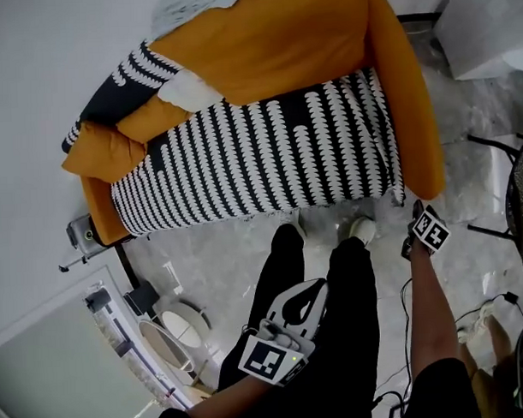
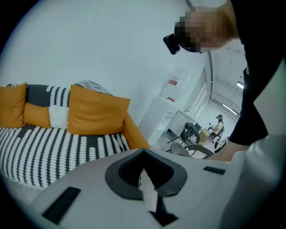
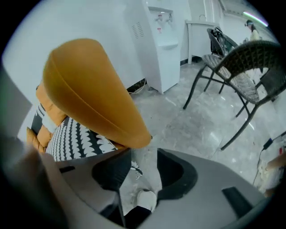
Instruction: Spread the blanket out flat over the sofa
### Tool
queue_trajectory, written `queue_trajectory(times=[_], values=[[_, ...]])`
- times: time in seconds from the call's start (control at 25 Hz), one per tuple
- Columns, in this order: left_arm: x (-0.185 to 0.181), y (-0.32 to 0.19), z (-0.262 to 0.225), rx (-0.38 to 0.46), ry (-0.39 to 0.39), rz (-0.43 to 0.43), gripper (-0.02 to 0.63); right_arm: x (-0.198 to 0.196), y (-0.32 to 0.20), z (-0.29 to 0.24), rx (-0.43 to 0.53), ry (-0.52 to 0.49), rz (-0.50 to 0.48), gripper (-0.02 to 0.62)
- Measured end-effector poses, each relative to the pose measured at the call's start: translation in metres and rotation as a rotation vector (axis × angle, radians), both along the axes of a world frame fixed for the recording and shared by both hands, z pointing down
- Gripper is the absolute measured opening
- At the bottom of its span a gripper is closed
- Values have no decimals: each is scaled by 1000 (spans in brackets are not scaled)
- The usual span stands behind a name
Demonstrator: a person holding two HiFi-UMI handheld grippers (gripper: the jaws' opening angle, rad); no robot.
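The black-and-white patterned blanket (image 1: 268, 156) lies spread over the seat of the orange sofa (image 1: 273, 41), and its front edge hangs over the seat front. Part of it drapes over the back at the left (image 1: 112, 89). My left gripper (image 1: 309, 290) hangs low in front of my legs, away from the sofa. In the left gripper view its jaws (image 2: 143, 154) meet at the tips with nothing between them, and the blanket (image 2: 44, 147) lies beyond. My right gripper (image 1: 418, 214) is by the sofa's right front corner. It (image 3: 144, 154) stands open and empty under the orange armrest (image 3: 89, 89).
Orange cushions (image 2: 96, 112) lean against the sofa back. A round white appliance (image 1: 176, 327) sits on the floor at lower left, with a small grey device (image 1: 82, 231) by the sofa's left end. Dark wire chairs (image 3: 241, 67) and a water dispenser (image 3: 156, 40) stand to the right. Cables (image 1: 496, 303) trail there.
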State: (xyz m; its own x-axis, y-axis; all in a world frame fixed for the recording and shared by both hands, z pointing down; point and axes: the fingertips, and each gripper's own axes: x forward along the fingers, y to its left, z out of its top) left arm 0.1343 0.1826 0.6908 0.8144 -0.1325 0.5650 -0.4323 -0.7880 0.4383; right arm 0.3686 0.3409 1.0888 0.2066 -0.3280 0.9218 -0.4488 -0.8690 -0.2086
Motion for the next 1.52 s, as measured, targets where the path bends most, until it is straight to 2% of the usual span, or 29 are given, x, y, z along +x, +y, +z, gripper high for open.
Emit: queue_trajectory(times=[0.16, 0.24, 0.36, 0.44, 0.52, 0.64, 0.72, 0.88, 1.04, 1.2, 1.36, 1.52], values=[[4, -19, -46, 79, 34, -27, 8, -3, -13, -78, 22, 72, -163, 179], [-6, -33, -75, 90, 50, -78, 8, -18, -28, -132, 68, 87, -252, 179], [-33, -60, -106, 54, 71, -208, 8, -50, -71, -223, 161, 101, -425, 179], [-57, -77, -125, 93, 67, -254, 8, -78, -107, -286, 229, 126, -550, 179], [-81, -94, -145, 150, 72, -289, 8, -106, -147, -348, 317, 159, -626, 179], [-122, -121, -173, 225, 93, -341, 8, -151, -206, -437, 451, 225, -686, 178], [-158, -141, -191, 266, 102, -367, 8, -194, -244, -488, 537, 251, -723, 175], [-229, -180, -218, 310, 110, -417, 8, -292, -308, -570, 675, 276, -792, 67], [-292, -223, -246, 335, 135, -441, 8, -382, -360, -633, 717, 336, -892, 51], [-349, -271, -279, 405, 181, -445, 8, -461, -405, -681, 779, 397, -961, 48], [-390, -312, -307, 443, 220, -432, 8, -512, -445, -710, 823, 463, -965, 40], [-420, -343, -332, 504, 237, -416, 8, -548, -471, -719, 814, 487, -965, 38]])
